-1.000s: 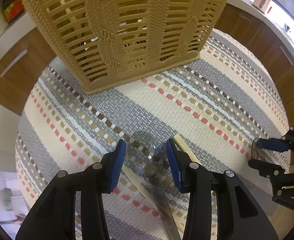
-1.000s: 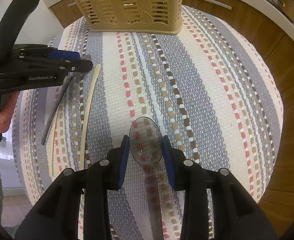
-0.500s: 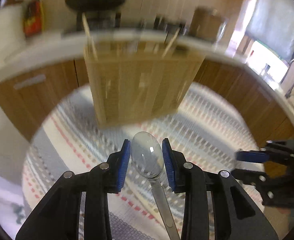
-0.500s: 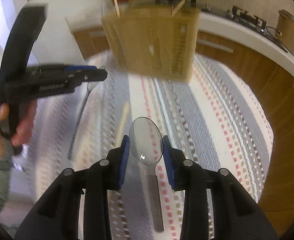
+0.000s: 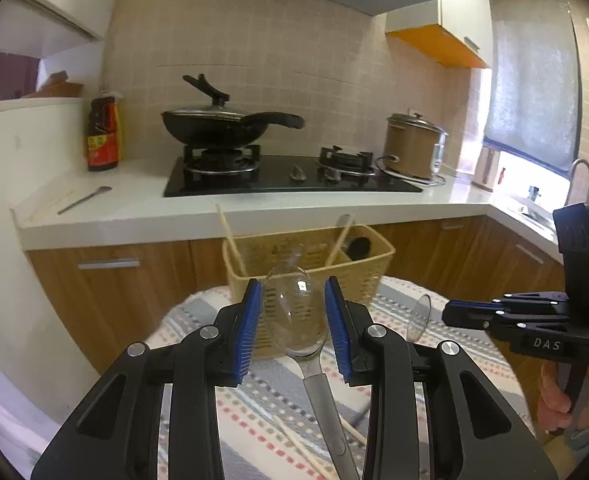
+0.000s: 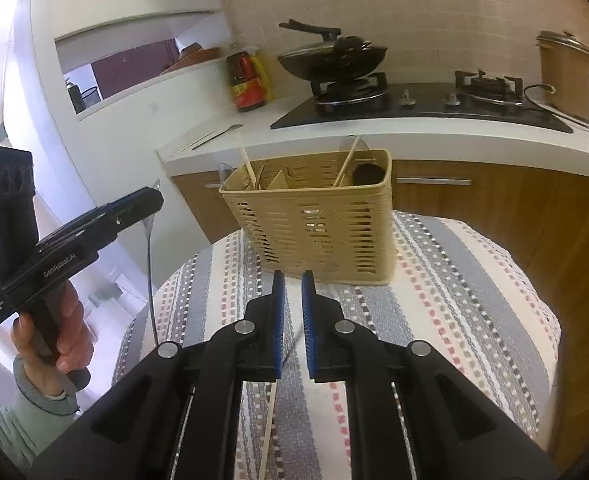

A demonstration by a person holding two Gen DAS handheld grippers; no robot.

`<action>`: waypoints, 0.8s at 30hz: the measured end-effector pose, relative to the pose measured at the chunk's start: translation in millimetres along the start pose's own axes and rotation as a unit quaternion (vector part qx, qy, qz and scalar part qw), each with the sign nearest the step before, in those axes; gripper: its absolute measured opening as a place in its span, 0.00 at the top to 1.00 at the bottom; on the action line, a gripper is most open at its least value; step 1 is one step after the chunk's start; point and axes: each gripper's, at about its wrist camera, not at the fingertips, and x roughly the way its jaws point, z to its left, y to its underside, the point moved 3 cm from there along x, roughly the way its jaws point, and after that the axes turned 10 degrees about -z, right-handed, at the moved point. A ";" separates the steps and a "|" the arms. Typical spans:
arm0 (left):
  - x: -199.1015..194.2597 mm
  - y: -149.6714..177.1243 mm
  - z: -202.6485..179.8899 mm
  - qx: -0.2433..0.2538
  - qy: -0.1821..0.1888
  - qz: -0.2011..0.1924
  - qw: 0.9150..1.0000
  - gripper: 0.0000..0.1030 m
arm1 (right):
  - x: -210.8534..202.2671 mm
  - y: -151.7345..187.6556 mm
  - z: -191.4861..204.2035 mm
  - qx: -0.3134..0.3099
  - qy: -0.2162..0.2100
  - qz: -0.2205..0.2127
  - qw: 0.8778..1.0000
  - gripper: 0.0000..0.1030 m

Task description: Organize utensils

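1. While hovering over the striped woven tablecloth (image 5: 262,408), the left gripper (image 5: 292,284) is clamping a clear plastic spoon with grey handle (image 5: 294,320) by its bowl.
2. To the right, the right gripper (image 6: 292,280), whose jaws have just been closing, is pinching a second clear spoon (image 5: 419,316) edge-on, near the beige slatted plastic basket (image 6: 314,216) at the cloth's far edge.

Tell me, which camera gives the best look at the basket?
The right wrist view: the whole basket shows, slatted front and open top with chopsticks inside. In the left wrist view, the left gripper and its spoon hide most of it.

Home kitchen: gas hob (image 5: 290,174), wok (image 5: 214,126), cabinets (image 5: 106,292).
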 end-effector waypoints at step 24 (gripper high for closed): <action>17.2 33.8 34.8 -0.033 0.035 0.023 0.999 0.70 | 89.2 66.8 -127.6 0.260 0.113 0.163 0.945 0.47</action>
